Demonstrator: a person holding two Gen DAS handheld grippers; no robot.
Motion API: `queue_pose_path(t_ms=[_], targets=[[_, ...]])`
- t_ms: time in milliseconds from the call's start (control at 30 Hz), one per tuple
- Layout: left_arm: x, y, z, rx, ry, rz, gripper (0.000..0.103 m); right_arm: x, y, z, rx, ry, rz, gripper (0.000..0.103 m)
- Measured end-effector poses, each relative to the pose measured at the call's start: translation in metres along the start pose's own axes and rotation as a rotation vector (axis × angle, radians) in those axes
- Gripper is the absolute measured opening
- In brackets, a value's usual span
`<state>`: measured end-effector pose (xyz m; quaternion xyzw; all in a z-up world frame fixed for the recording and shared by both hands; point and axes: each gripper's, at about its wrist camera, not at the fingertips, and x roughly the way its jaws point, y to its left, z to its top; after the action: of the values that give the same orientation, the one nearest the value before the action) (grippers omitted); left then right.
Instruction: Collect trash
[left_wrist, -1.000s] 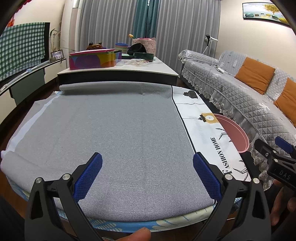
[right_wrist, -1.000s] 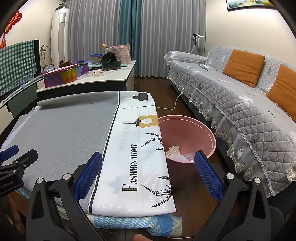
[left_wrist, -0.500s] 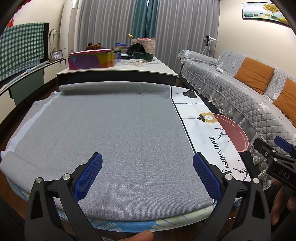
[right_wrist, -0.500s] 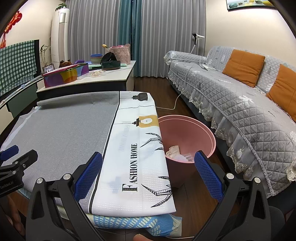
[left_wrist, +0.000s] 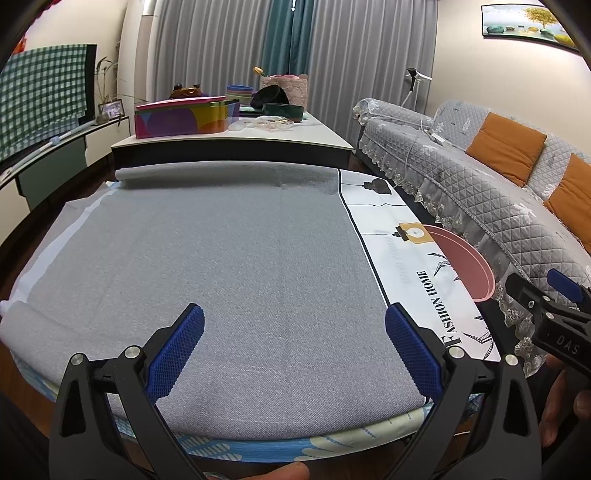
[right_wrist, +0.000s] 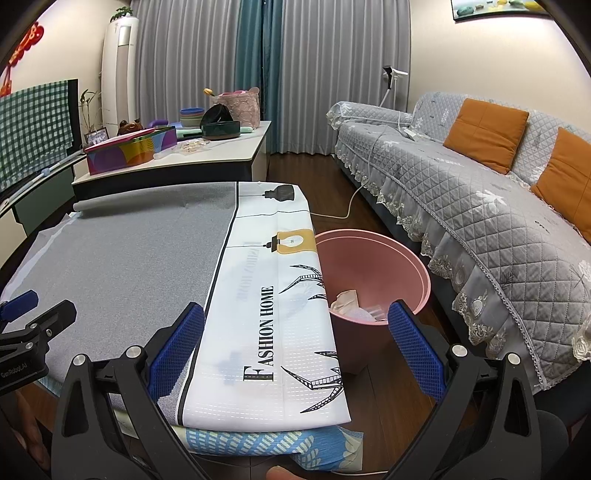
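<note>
A pink bin (right_wrist: 373, 258) stands on the floor at the right of the table, and crumpled paper and plastic trash (right_wrist: 347, 301) lies inside it. In the left wrist view only the bin's rim (left_wrist: 465, 258) shows past the table edge. My left gripper (left_wrist: 293, 349) is open over the near edge of the grey cloth (left_wrist: 207, 266), holding nothing. My right gripper (right_wrist: 295, 345) is open above the white "FASHION HOME" cloth (right_wrist: 273, 317) and the bin's near side, also with nothing between its blue pads. No loose trash shows on the cloth.
A grey quilted sofa (right_wrist: 480, 206) with orange cushions runs along the right, close to the bin. Behind the table stands a low white cabinet (left_wrist: 236, 142) with a colourful box, bowls and a basket. A white cable (right_wrist: 347, 206) lies on the wooden floor.
</note>
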<state>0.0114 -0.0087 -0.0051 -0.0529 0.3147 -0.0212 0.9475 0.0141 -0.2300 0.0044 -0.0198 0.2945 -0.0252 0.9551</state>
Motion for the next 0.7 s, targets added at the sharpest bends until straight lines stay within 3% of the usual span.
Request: queue_pose_path(t_ms=[700], targets=[[0.0007, -0.0009, -0.0012, 0.005, 0.001, -0.013, 0.095, -0.0004, -0.0019, -0.0003, 0.003, 0.0, 0.0, 0.098]])
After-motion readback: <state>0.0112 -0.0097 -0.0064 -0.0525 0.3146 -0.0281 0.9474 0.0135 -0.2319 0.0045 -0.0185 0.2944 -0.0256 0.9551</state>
